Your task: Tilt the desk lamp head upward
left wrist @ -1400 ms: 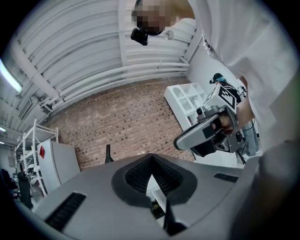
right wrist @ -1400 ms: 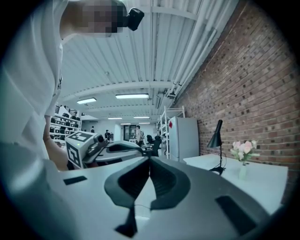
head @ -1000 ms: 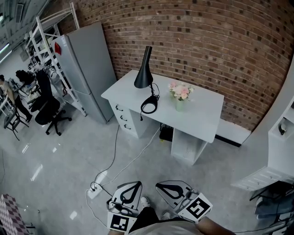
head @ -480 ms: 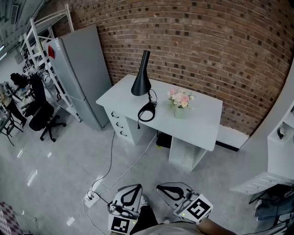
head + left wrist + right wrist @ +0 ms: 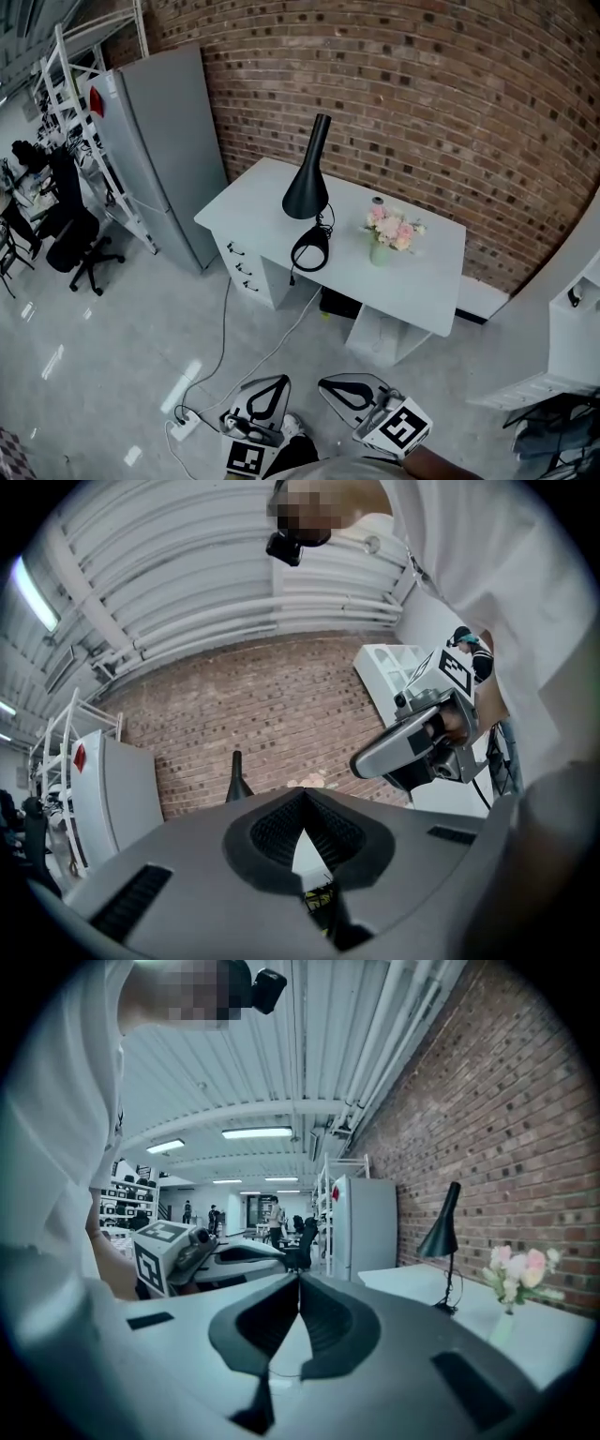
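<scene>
Two grippers, both pinched fully shut with nothing between the jaws: the left gripper (image 5: 278,378) and right gripper (image 5: 324,382) sit side by side, close to the person's body. The desk lamp (image 5: 307,183) is well ahead of them, a bit to the right, standing on the white desk (image 5: 427,277) with its black cone head facing down. Pink flowers (image 5: 392,230) stand just right of the lamp. A grey fridge (image 5: 169,141) stands ahead and left of the left gripper, and a cord (image 5: 225,328) trails over the floor to a power strip (image 5: 183,427) near it.

head: steeply down, far from desk (image 5: 253,202) | gripper views: forward along jaws | 3 views share lamp (image 5: 307,178)
</scene>
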Motion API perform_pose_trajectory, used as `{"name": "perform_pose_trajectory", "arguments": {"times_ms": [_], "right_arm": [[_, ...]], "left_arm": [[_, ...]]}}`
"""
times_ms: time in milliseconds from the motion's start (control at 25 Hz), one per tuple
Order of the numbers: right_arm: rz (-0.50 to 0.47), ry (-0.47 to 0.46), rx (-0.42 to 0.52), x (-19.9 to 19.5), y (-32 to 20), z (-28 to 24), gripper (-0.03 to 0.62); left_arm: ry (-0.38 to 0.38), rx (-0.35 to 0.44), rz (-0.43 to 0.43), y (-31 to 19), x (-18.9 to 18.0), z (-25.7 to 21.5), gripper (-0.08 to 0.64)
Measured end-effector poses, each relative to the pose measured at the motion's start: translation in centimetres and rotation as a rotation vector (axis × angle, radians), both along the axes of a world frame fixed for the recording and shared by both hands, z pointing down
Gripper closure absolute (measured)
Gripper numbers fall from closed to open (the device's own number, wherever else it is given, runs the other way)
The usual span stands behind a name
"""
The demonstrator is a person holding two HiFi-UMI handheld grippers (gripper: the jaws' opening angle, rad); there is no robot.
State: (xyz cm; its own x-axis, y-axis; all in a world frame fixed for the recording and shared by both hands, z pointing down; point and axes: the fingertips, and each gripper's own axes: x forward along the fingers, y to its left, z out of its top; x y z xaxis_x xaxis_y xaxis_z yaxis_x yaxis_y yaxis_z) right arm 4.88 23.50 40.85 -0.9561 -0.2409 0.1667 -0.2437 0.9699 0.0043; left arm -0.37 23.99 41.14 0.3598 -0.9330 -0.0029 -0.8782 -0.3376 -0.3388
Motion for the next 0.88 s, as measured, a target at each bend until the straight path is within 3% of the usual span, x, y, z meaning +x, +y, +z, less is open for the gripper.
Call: {"name": "perform_pose_trajectory", "arguments": {"times_ms": [200,400,600,760,880], "right_arm": [[0.083,-0.046,0.035,-3.8,-4.6,-1.8,0.575],[0.136,-0.026,0.027,-6.8,-7.5,-1.3,0.575],[0.190,-0.037,0.024,-8.3,-9.6,-1.5,0.575],[0.212,0.008,0.014,-8.7,-11.5,-0.7,0.575],[0.228,-0.036,0.010,-9.3,-13.0,-1.2,0.575]], "left_arm": [[-0.017,0.040,0.049,-4.2,-3.3,-1.2,0.555],[-0.008,0.021,0.099,-7.0,-5.9,-0.4,0.555],[0.005,0.020,0.141,-9.6,-7.2,-0.3,0.555],[0.011,0.014,0.164,-11.3,-7.7,0.0,0.555],[0.017,-0.001,0.172,-12.6,-8.1,0.3,0.555]]}}
